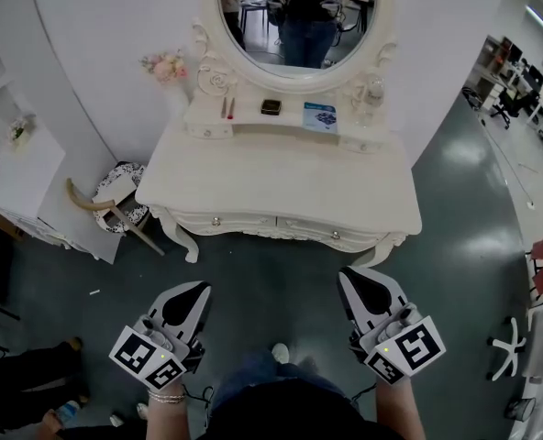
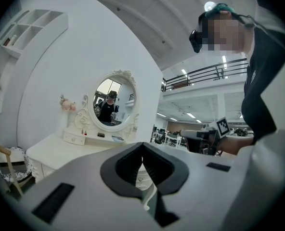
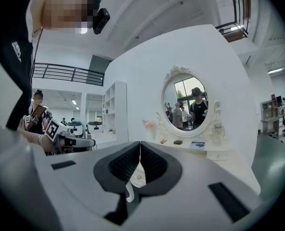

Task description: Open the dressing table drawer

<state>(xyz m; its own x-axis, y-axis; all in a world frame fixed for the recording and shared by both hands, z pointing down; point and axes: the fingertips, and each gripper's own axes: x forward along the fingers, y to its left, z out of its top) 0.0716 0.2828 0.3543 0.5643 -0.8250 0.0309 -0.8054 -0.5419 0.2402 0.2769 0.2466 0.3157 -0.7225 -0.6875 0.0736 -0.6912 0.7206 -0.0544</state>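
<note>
While both tools sit well short of the furniture, neither holds anything: the left gripper (image 1: 191,293) and the right gripper (image 1: 356,282) each have their jaws pressed together on nothing, pointing level toward the dressing table (image 1: 281,177). It stands against the white wall on the far side of a stretch of bare floor (image 1: 271,282), with its drawers along the near front edge under the top. The right drawer (image 1: 319,231) carries a small round knob (image 1: 336,235); a matching left knob (image 1: 216,220) marks its neighbour. Either knob is probably hard and smooth, so the jaws would have to part and pinch it squarely or they would slip off. The drawer looks light and should slide straight toward the near side. A jerk could rattle the small things on the shelf (image 1: 281,117) below the mirror (image 1: 294,16). Room to pull back is ample in the middle, though a chair (image 1: 116,204) crowds the left corner.
</note>
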